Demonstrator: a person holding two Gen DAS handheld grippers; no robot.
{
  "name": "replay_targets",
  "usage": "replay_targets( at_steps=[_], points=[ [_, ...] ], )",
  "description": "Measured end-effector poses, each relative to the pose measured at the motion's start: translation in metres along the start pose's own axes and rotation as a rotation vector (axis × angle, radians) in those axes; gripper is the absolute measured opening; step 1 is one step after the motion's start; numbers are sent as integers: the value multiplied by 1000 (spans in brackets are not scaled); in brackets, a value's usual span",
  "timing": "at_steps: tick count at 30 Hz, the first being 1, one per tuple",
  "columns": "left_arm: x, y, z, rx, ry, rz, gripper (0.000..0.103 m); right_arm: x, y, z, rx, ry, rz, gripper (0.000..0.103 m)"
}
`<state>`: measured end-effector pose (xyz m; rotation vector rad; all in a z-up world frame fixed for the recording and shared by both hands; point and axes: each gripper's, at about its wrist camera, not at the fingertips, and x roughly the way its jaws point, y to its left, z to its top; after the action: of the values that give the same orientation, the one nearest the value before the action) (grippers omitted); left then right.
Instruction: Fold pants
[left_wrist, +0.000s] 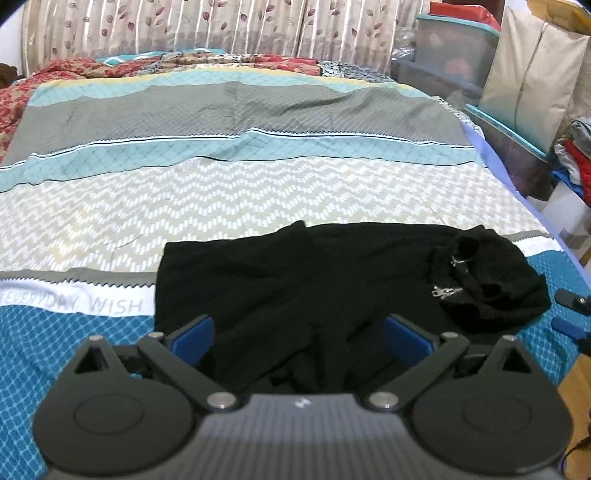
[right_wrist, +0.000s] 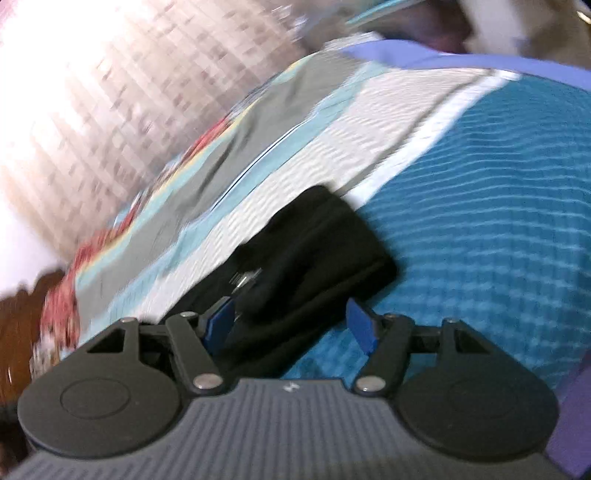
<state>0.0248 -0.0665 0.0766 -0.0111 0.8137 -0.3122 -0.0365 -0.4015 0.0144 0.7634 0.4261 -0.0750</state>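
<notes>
So the black pants (left_wrist: 332, 288) are lying in a folded bundle on the bed (left_wrist: 221, 192), sitting mostly on the blue checked band of the bedspread (left_wrist: 92, 332) with the far edge reaching up onto the pale zigzag stripe. From my left wrist view the bundle is roughly rectangular, with the lumpier end off to the right where a couple of metal zipper pulls (left_wrist: 447, 291) catch the light. My left gripper (left_wrist: 299, 336) has its jaws spread wide, blue pads well apart on either side of the near edge of the fabric, and neither pad is pressing on anything, so nothing is held there. My right gripper (right_wrist: 291, 325) is open too, not quite as wide, and its view is tilted and pretty smeared. You can make out the thick end of the pants (right_wrist: 314, 251) right in front of it, with some cloth sitting between the jaws, but the pads stand clear of it, so no grip on that side either. A bit of the right gripper peeks in at the right edge of the left view, just beside the pants. Further back there's a crumpled red patterned blanket (left_wrist: 74, 70) at the head of the bed, leaf-print curtains (left_wrist: 221, 26) behind it, and storage bins (left_wrist: 454, 48) stacked off to the right.
</notes>
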Motion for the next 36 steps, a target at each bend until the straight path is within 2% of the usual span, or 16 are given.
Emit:
replay_targets(
  at_steps=[5,9,10,12,13,16,20,24,27,28,29,30,31,32,35,36],
  points=[
    [4,-11,6,23,5,0,100,16,-43,15,161,-14,-6,80],
    [6,-21,12,62,-6,6,100,42,-42,23,126,-13,6,76],
    [6,-24,17,66,-9,3,100,46,-37,24,97,-6,2,55],
    [6,-29,29,70,-11,-22,100,53,-20,23,33,33,-28,29],
    [7,-33,37,74,-13,-42,100,55,-12,22,3,44,-44,25],
    [11,-51,62,94,-13,-129,103,46,17,18,-106,18,-23,20],
    [23,-83,91,111,8,-242,103,26,82,-11,-408,-10,3,20],
    [44,-114,101,124,80,-277,103,20,126,-48,-659,-17,-13,19],
    [65,-128,98,126,135,-279,103,16,135,-59,-723,-19,-10,19],
    [70,-131,96,127,144,-281,98,14,137,-60,-729,-18,-6,19],
    [74,-133,94,134,151,-289,68,12,139,-63,-739,-15,0,19],
    [77,-135,92,148,165,-304,46,11,140,-62,-751,-11,3,19],
    [78,-133,92,151,177,-317,31,12,148,-65,-769,-10,3,20],
    [75,-127,92,133,168,-330,23,12,151,-68,-790,-13,3,20],
    [65,-101,96,89,154,-354,20,10,154,-70,-811,-14,17,28],
    [62,-91,97,74,148,-354,20,8,151,-69,-798,-19,39,40]
  ],
)
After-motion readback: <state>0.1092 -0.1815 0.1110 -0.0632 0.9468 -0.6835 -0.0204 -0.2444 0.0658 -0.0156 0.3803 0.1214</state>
